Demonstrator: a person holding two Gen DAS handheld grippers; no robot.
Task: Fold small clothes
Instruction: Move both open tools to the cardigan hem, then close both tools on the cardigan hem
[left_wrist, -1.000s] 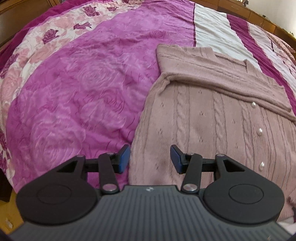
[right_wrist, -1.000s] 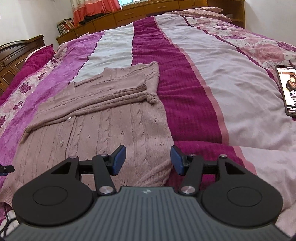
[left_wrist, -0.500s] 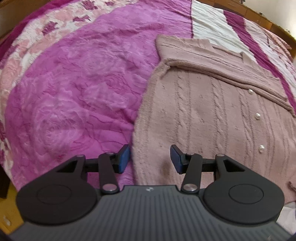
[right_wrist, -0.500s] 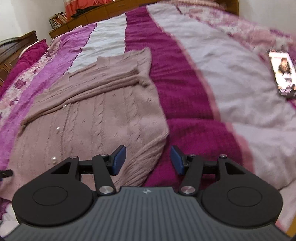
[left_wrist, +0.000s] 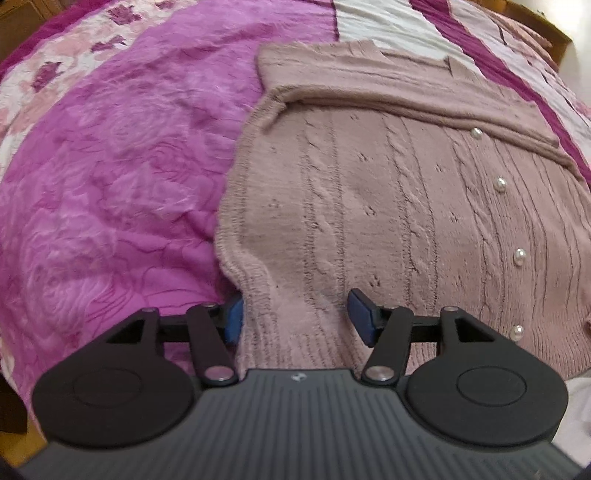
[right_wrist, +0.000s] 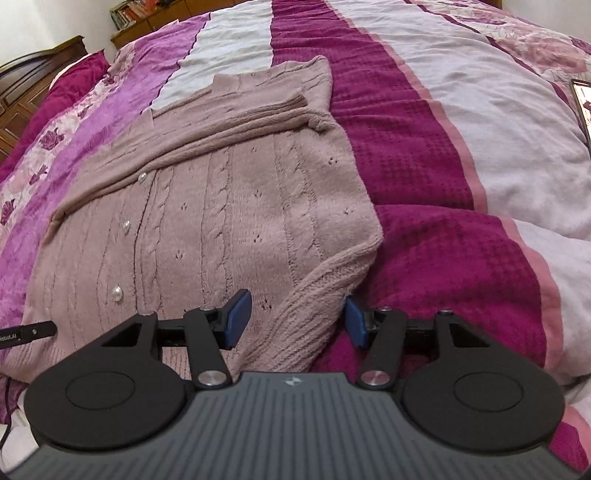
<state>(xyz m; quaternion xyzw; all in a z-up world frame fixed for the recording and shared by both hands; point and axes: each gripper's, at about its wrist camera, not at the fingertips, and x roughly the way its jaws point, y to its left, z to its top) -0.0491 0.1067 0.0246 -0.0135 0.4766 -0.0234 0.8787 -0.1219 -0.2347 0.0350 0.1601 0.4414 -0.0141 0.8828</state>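
Observation:
A dusty-pink cable-knit cardigan (left_wrist: 369, 192) with pearl buttons lies flat on the bed, sleeves folded across its upper part; it also shows in the right wrist view (right_wrist: 229, 206). My left gripper (left_wrist: 295, 317) is open, its blue pads (left_wrist: 362, 317) astride the cardigan's near left hem corner, the left pad partly under the fabric edge. My right gripper (right_wrist: 295, 317) is open, its blue pads (right_wrist: 238, 317) astride the near right hem corner, which is bunched up between them.
The bed cover (left_wrist: 110, 166) is magenta with rose patterns on the left and has maroon and white stripes (right_wrist: 424, 129) on the right. A phone (right_wrist: 583, 103) lies at the far right edge. The left gripper's tip (right_wrist: 29, 332) shows at the left.
Both grippers have moved forward and down onto the cardigan's near hem corners. The jaws stay open, and the fabric now sits between the pads.

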